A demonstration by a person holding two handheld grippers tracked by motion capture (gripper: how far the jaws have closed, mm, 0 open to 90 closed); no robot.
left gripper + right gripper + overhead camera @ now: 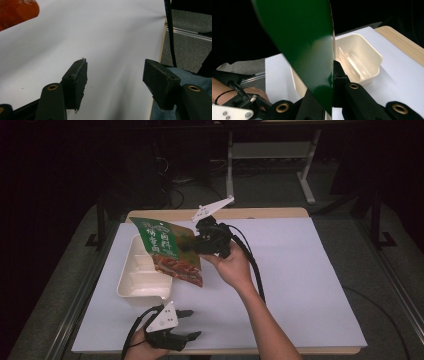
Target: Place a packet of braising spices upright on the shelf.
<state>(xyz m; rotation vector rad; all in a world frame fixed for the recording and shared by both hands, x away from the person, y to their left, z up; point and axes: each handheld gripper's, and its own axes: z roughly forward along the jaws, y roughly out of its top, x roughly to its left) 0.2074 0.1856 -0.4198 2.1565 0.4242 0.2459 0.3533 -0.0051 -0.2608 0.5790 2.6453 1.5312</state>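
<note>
My right gripper (192,243) clamps a green packet (167,251), holding it up over the cream tray (142,287) at the bench's (300,270) left; the packet hides much of the tray. My left gripper (191,324) sits at the near edge, jaws apart, holding nothing.

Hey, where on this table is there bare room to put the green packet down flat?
The white sheet to the right of the right gripper, out to the table's right edge, lies bare. The left side is crowded: the cream plastic compartment tray sits there under the green and red food packet, and the open left gripper rests near the front edge.
</note>
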